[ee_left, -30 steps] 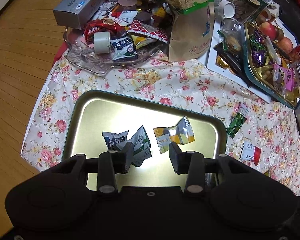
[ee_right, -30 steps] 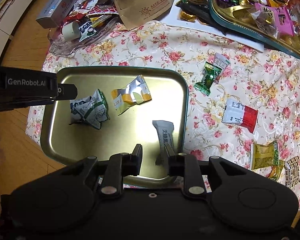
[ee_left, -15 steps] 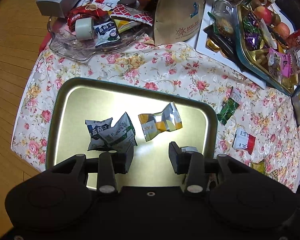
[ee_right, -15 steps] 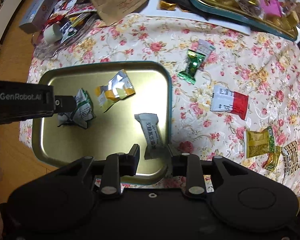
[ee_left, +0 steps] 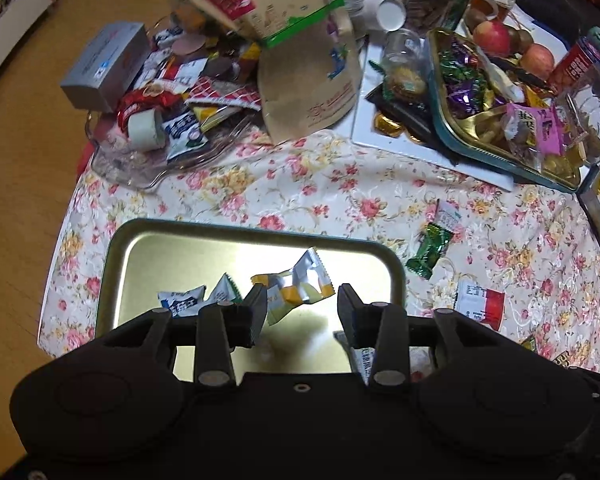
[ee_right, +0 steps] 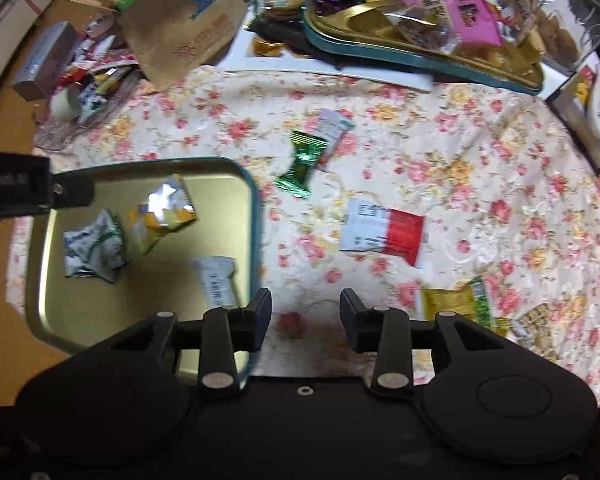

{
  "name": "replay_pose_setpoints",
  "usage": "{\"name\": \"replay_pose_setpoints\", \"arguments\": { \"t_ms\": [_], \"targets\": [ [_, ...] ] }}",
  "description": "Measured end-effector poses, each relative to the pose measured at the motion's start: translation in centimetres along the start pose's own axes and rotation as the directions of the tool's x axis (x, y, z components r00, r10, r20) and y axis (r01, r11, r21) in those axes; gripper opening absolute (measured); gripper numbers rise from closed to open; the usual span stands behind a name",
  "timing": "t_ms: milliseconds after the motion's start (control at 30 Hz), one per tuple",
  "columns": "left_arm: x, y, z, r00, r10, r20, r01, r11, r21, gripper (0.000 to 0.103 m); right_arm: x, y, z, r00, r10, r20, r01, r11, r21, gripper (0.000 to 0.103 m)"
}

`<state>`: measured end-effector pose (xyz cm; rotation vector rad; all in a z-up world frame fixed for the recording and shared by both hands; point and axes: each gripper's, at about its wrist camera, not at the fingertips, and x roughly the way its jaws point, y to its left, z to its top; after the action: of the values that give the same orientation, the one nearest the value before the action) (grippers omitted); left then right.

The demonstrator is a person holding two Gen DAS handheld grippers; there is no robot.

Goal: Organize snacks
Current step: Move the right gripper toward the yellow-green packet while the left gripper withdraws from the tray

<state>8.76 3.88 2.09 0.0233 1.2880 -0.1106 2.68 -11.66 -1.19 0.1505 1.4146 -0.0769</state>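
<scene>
A gold metal tray (ee_left: 116, 264) (ee_right: 40, 280) lies on the floral tablecloth. In it are a yellow and silver snack packet (ee_left: 296, 292) (ee_right: 160, 216), blue and green packets (ee_left: 182, 300) (ee_right: 94, 246) and a white bar packet (ee_right: 216, 280). My left gripper (ee_left: 302, 312) is open and empty over the tray. My right gripper (ee_right: 305, 322) is open and empty above the cloth just right of the tray. A green candy (ee_right: 302, 164) (ee_left: 428, 250), a red and white packet (ee_right: 384, 232) (ee_left: 480, 304) and a yellow packet (ee_right: 456, 304) lie loose on the cloth.
A glass dish (ee_left: 148, 160) piled with snacks and a grey box (ee_left: 104, 68) stand at the back left. A brown paper bag (ee_left: 312, 76) stands behind the tray. A teal-rimmed tray (ee_right: 420, 60) of sweets and apples (ee_left: 492, 36) sit at the back right.
My right gripper has moved right, off the tray and over the cloth, leaving the white bar packet in the tray. My left gripper has drawn back slightly over the tray.
</scene>
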Motion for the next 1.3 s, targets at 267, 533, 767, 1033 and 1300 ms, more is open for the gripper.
{"name": "replay_pose_setpoints", "arguments": {
  "t_ms": [267,533,767,1033,1300],
  "targets": [
    [-1.7,-4.2,-0.4,0.992,0.021,0.121,-0.035,0.993,0.113,0.048,-0.4,-3.2,-0.9,0.993,-0.113,0.029,0.111,0.99,0.084,0.037],
    [-2.4,-6.9,-0.1,0.989,-0.043,0.145,0.027,0.993,0.111,0.048,-3.5,-5.9,-1.7,0.922,-0.301,0.243,0.269,0.951,0.154,0.037],
    [-2.7,-8.8,0.0,0.979,0.015,0.202,-0.036,0.994,0.1,0.048,-4.0,-8.6,-1.7,0.937,-0.269,0.222,0.247,0.961,0.123,0.037],
    [-1.2,-11.0,0.5,0.994,-0.003,0.112,-0.013,0.989,0.145,0.048,-3.7,-13.9,-1.8,0.989,-0.102,0.109,0.073,0.967,0.242,0.035],
    [0.9,-14.0,-0.2,0.999,-0.045,-0.002,0.045,0.977,0.209,0.048,-2.9,-18.2,-2.3,0.998,0.027,0.057,-0.045,0.935,0.351,0.035]
  ]
}}
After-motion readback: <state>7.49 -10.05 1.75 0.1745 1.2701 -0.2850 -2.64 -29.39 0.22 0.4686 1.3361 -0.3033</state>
